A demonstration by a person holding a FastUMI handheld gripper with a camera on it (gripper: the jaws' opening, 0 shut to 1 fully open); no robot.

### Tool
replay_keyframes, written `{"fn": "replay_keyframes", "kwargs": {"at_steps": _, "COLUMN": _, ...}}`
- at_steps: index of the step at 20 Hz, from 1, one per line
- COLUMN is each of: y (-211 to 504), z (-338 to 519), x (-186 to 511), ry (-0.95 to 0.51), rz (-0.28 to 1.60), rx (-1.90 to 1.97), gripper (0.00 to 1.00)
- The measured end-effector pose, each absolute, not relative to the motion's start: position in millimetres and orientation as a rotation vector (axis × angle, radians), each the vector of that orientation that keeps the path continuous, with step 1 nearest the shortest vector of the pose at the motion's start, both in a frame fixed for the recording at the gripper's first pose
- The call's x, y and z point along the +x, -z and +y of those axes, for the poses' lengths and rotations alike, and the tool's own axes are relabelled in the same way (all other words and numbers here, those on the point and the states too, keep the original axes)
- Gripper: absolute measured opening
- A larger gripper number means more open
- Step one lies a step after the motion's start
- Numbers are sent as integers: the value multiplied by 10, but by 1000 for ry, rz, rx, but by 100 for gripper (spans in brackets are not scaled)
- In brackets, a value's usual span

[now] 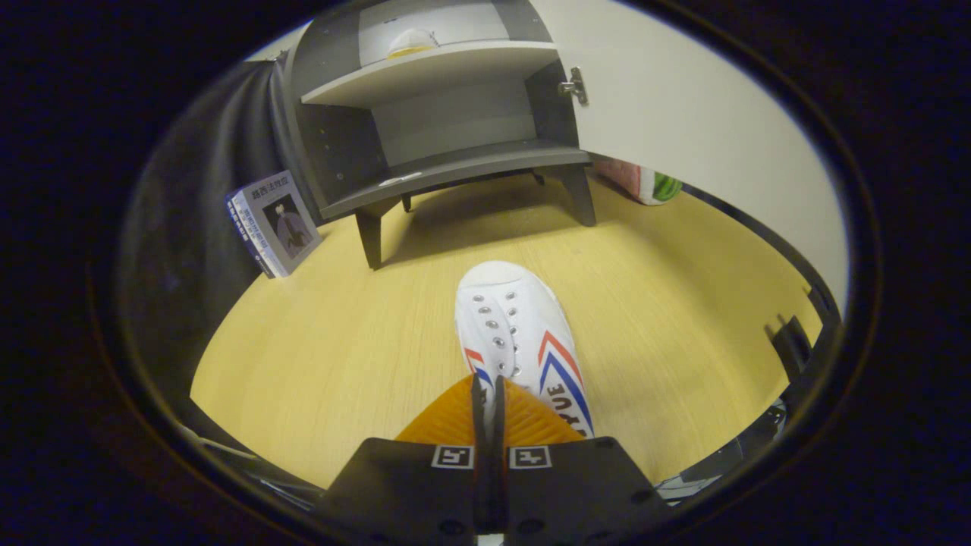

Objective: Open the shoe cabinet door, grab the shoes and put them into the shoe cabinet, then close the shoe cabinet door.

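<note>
A white sneaker (516, 334) with red and blue side stripes lies lengthwise just ahead of my fingers, toe pointing toward the cabinet. My gripper (489, 406) is shut on the sneaker's rear collar, both fingers pinching a thin strip of it. Beyond the shoe, the grey shoe cabinet (447, 163) stands on short legs over the yellow wooden floor. Its door (683, 114) is swung wide open to the right, hinge (574, 86) showing. The lower shelf is bare. A second white shoe (412, 42) with a yellow sole rests on the upper shelf.
A book (274, 222) leans against the dark cloth wall left of the cabinet. A pink and green package (646, 184) sits on the floor behind the open door. Dark fixtures (793, 349) stand at the floor's right border.
</note>
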State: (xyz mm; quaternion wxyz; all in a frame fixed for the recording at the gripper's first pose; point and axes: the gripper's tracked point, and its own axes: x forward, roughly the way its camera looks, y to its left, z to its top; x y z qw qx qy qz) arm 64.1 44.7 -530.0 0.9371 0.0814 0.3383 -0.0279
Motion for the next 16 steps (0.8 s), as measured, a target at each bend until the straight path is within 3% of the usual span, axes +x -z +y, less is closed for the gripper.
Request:
{"fn": "replay_keyframes", "kwargs": {"at_steps": 8, "y": 4818, "z": 407, "x": 739, "ry": 42, "rz": 595, "rx": 151, "gripper": 2}}
{"fn": "replay_keyframes", "kwargs": {"at_steps": 11, "y": 5085, "z": 442, "x": 617, "ry": 22, "rz": 674, "rx": 156, "gripper": 3}}
{"fn": "replay_keyframes", "kwargs": {"at_steps": 16, "y": 5077, "z": 446, "x": 606, "ry": 43, "rz": 653, "rx": 199, "gripper": 3}}
